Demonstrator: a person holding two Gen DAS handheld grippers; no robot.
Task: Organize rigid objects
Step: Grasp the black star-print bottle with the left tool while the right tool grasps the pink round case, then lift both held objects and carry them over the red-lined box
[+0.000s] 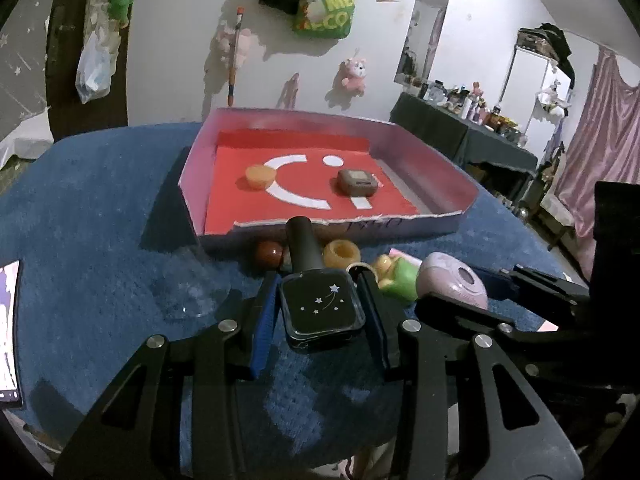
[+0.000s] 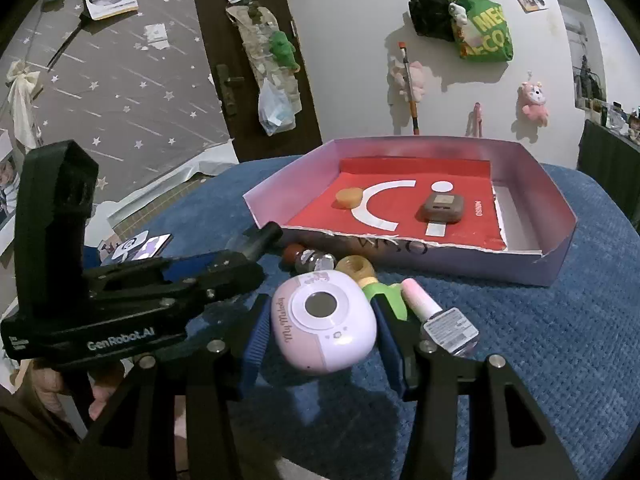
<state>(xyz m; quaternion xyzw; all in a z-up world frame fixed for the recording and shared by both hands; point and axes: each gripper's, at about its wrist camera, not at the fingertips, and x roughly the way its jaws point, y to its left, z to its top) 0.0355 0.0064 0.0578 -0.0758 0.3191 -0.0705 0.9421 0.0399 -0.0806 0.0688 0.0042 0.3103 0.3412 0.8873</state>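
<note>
My left gripper (image 1: 319, 280) is shut on a black nail polish bottle (image 1: 322, 308) with silver stars, its black cap pointing toward the tray. My right gripper (image 2: 321, 300) is shut on a lilac toy camera (image 2: 324, 328). Both are held just above the blue cloth (image 1: 100, 220), side by side, left of each other as named. Ahead stands a pink tray (image 1: 400, 132) with a red floor; an orange disc (image 1: 260, 176) and a brown square device (image 1: 357, 182) lie in it. In the right wrist view the left gripper's bottle cap (image 2: 262, 238) shows at the left.
Between the grippers and the tray's torn front wall lie a red-brown ball (image 1: 269, 254), an orange ring (image 1: 341, 254), a green toy (image 1: 402, 280) and a pink-capped polish bottle (image 2: 440, 320). A clear glass piece (image 1: 192, 284) lies to the left. A phone (image 1: 8, 332) sits at the cloth's left edge.
</note>
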